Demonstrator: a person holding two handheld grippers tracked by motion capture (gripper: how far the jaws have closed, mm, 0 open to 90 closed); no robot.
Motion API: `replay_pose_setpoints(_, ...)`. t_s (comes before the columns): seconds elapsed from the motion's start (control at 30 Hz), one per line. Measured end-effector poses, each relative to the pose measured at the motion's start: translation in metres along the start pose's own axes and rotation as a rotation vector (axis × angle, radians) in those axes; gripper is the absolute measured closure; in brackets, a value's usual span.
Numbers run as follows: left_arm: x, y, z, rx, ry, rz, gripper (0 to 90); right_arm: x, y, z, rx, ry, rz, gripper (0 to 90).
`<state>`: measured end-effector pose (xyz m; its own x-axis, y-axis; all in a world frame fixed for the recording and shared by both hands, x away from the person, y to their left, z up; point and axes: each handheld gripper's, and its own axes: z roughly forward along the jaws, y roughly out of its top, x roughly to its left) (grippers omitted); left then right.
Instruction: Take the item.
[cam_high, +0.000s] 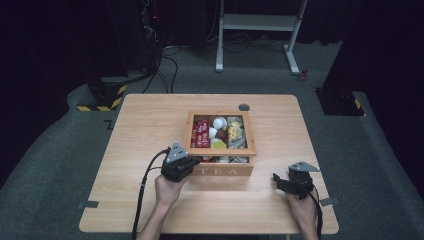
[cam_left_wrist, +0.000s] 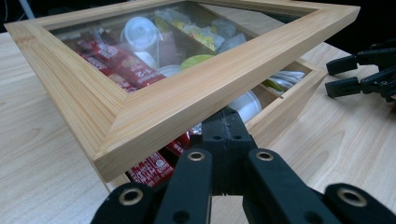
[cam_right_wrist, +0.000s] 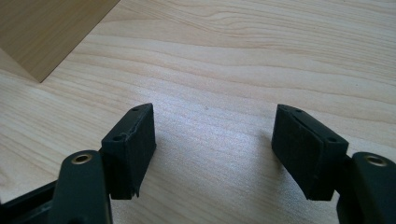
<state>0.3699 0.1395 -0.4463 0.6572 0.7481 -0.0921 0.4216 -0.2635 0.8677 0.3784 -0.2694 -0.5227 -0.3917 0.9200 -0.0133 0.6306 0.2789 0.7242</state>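
A wooden tea box (cam_high: 227, 170) marked "TEA" on its near wall stands in the middle of the light wooden worktop (cam_high: 145, 120). Its glass-paned lid (cam_left_wrist: 187, 93) is raised at the near edge and tilted, so a gap shows between the frame and the box's near wall. Through the pane and the gap show red sachets (cam_left_wrist: 119, 60), a white round capsule (cam_left_wrist: 140, 30), yellow-green packets (cam_left_wrist: 201, 35) and more white pieces in separate compartments.

The left gripper (cam_high: 181, 166) sits at the near left corner of the box. In the left gripper view its jaws are brought fully together, and their tips reach into the gap under the near rail of the lid frame, touching its underside; the frame rests across them rather than between them. The lid's near left corner hangs just above and to the left of the jaws.

The right gripper (cam_high: 285, 182) lies to the right of the box, near the worktop's near right part, well apart from the lid. Its jaws stand open, with only bare worktop between the two black pads (cam_right_wrist: 135, 140), and they point left toward the box. A corner of the box's wall (cam_right_wrist: 46, 32) shows at the far left of the right gripper view.
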Motion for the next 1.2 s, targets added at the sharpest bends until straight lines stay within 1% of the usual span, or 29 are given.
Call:
replay_pose_setpoints(0.1,0.002,0.003,-0.001,0.003,-0.011,-0.008,90.0,0.0,0.0,0.0,0.001,-0.003,0.005,30.5)
replay_pose_setpoints(0.27,0.003,0.007,-0.003,0.006,-0.011,-0.005,90.0,0.0,0.001,0.001,-0.001,-0.005,0.006,31.5)
replay_pose_setpoints(0.33,0.003,0.009,-0.003,0.007,-0.02,-0.009,90.0,0.001,0.002,0.001,-0.002,-0.005,0.005,31.9)
replay_pose_setpoints(0.37,0.003,0.01,-0.003,0.006,-0.019,-0.006,90.0,0.001,0.002,0.002,-0.003,-0.006,0.004,32.4)
replay_pose_setpoints(0.43,0.006,0.012,-0.003,-0.006,-0.035,-0.016,90.0,0.001,0.002,0.002,-0.003,-0.003,0.005,33.1)
replay_pose_setpoints(0.5,0.007,0.014,-0.002,-0.007,-0.038,-0.022,90.0,0.001,0.002,0.002,-0.003,-0.003,0.004,33.1)
replay_pose_setpoints(0.6,0.008,0.018,-0.001,-0.006,-0.032,-0.016,90.0,0.001,0.002,0.002,-0.001,0.002,0.004,32.4)
replay_pose_setpoints(0.67,0.008,0.02,0.001,-0.01,-0.039,-0.026,90.0,0.001,0.002,0.002,-0.001,0.004,0.005,32.2)
replay_pose_setpoints(0.77,0.009,0.023,0.001,-0.011,-0.039,-0.026,90.0,0.001,0.002,0.002,-0.001,0.003,0.003,31.2)
replay_pose_setpoints(0.8,0.01,0.026,0.001,-0.012,-0.042,-0.029,90.0,0.001,0.003,0.003,0.001,0.001,0.006,30.5)
replay_pose_setpoints(0.83,0.01,0.026,0.001,-0.012,-0.042,-0.029,90.0,0.001,0.003,0.003,0.001,0.0,0.006,30.5)
replay_pose_setpoints(0.9,0.011,0.032,0.0,-0.013,-0.036,-0.021,90.0,0.001,0.003,0.003,0.001,-0.002,0.009,30.6)
replay_pose_setpoints(1.1,0.013,0.04,-0.002,-0.022,-0.034,-0.019,90.0,0.0,0.003,0.002,-0.002,-0.006,0.019,34.8)
replay_pose_setpoints(1.13,0.014,0.041,-0.002,-0.02,-0.034,-0.017,90.0,-0.003,0.003,0.0,-0.008,0.022,0.049,36.6)
replay_pose_setpoints(1.17,0.014,0.042,-0.002,-0.02,-0.034,-0.02,90.0,-0.003,0.003,0.0,-0.017,0.037,0.055,37.7)
replay_pose_setpoints(1.2,0.014,0.043,-0.003,-0.02,-0.033,-0.014,90.0,-0.003,0.003,0.0,-0.017,0.037,0.055,37.7)
